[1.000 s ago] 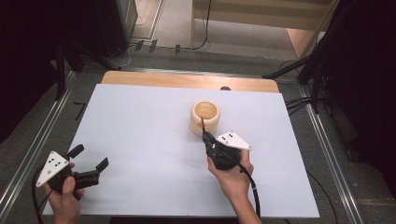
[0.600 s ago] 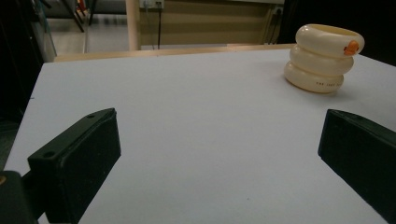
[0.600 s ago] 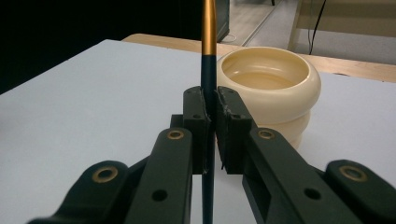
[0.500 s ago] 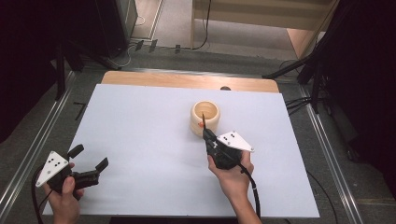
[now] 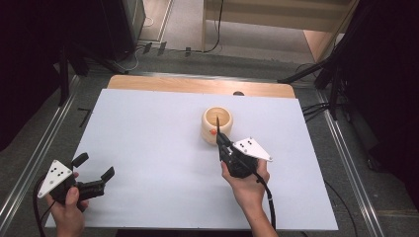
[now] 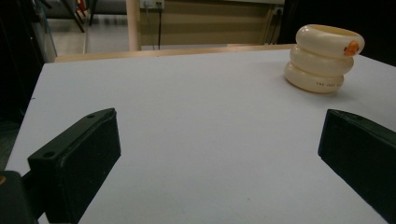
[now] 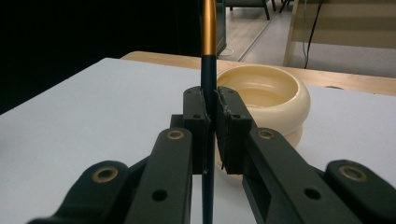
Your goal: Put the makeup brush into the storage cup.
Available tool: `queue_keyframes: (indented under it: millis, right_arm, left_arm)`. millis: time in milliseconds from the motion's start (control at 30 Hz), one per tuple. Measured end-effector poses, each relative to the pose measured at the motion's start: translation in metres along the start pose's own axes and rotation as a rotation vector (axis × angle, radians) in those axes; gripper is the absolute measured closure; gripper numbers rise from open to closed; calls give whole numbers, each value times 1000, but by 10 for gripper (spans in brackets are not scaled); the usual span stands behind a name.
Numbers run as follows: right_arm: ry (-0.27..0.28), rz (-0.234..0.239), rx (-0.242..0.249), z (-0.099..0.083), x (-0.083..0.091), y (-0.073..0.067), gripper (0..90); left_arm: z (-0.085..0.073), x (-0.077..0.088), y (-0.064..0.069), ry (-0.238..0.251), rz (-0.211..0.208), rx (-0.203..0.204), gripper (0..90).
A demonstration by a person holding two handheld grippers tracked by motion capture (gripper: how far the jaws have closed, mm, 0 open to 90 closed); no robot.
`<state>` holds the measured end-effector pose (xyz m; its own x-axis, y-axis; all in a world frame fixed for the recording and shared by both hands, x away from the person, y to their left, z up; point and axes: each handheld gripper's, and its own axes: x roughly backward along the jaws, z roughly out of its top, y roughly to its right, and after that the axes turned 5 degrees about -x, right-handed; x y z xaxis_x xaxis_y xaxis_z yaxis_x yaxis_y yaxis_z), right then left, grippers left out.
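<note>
1. The left gripper is being held with its jaws wide apart and nothing between them, well to the left of the cream ringed holder, near the white table's front left corner
2. A thin dark stick with an orange end is being clamped upright between the closed jaws of the right gripper, just in front of the holder

Cream holder, dark pen with orange upper part.
</note>
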<state>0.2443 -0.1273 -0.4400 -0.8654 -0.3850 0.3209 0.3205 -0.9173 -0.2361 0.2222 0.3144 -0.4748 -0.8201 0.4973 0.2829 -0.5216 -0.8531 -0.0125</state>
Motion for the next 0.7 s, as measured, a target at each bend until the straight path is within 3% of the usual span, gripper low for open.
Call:
queue_keyframes:
  millis: [700]
  right_arm:
    - [56, -6, -22, 10, -3, 5, 842]
  left_arm:
    - [0, 0, 0, 1, 0, 0, 1]
